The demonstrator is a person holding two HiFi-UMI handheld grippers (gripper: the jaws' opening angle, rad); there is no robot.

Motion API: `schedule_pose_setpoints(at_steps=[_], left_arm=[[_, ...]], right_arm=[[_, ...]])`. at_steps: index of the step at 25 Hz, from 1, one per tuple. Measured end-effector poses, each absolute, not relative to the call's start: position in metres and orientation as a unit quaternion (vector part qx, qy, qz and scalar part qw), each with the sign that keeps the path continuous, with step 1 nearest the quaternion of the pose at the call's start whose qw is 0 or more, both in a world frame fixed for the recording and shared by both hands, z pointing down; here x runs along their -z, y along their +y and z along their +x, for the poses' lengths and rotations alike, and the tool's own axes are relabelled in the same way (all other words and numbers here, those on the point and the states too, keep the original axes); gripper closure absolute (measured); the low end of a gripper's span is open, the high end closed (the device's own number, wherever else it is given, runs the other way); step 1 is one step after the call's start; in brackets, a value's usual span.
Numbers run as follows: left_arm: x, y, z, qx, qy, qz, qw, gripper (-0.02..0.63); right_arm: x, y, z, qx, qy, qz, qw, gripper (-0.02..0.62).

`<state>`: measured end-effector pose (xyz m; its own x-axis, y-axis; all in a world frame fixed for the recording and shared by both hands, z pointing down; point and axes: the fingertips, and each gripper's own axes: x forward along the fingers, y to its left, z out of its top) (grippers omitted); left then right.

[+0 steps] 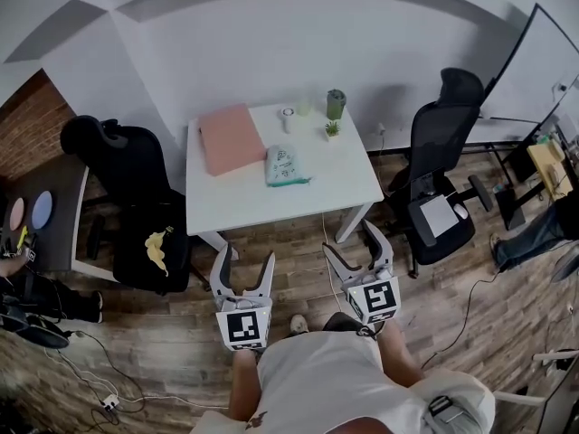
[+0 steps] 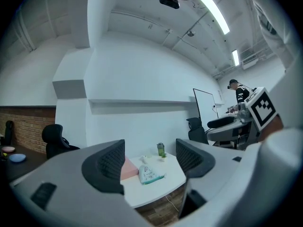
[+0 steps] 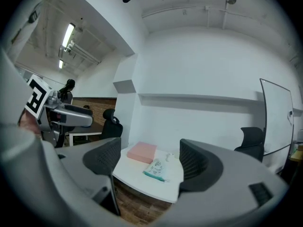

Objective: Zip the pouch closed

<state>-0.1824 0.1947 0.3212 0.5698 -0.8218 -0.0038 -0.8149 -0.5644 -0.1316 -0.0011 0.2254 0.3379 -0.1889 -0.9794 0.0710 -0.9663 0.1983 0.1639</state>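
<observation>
Both left tongs (image 1: 244, 258) and right tongs (image 1: 349, 239) gape empty, short of table (image 1: 271, 204); pouch (image 1: 285, 167) zipper too small to judge.

The pale mint-green pouch (image 1: 287, 166) lies flat on the white table (image 1: 262, 204), a little above the middle of the head view. Its zip is too small to make out.
</observation>
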Motion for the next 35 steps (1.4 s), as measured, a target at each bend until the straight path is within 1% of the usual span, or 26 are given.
schedule_pose_setpoints(at_steps=[12, 15, 26, 35], left_arm=[[-0.326, 0.144, -0.176, 0.025, 0.453, -0.889, 0.058, 0.275], [-0.323, 0.13, -0.169, 0.019, 0.458, -0.887, 0.054, 0.276], [-0.321, 0.063, -0.134, 0.037, 0.48, -0.874, 0.069, 0.278], [-0.329, 0.01, -0.097, 0.047, 0.506, -0.86, 0.057, 0.279]], right_arm=[[-0.34, 0.175, 0.003, 0.044, -0.764, 0.637, 0.091, 0.207], [-0.34, 0.161, 0.011, 0.045, -0.766, 0.635, 0.09, 0.207], [-0.34, 0.081, 0.044, 0.04, -0.788, 0.61, 0.076, 0.215], [-0.347, 0.015, 0.078, 0.023, -0.811, 0.58, 0.071, 0.229]])
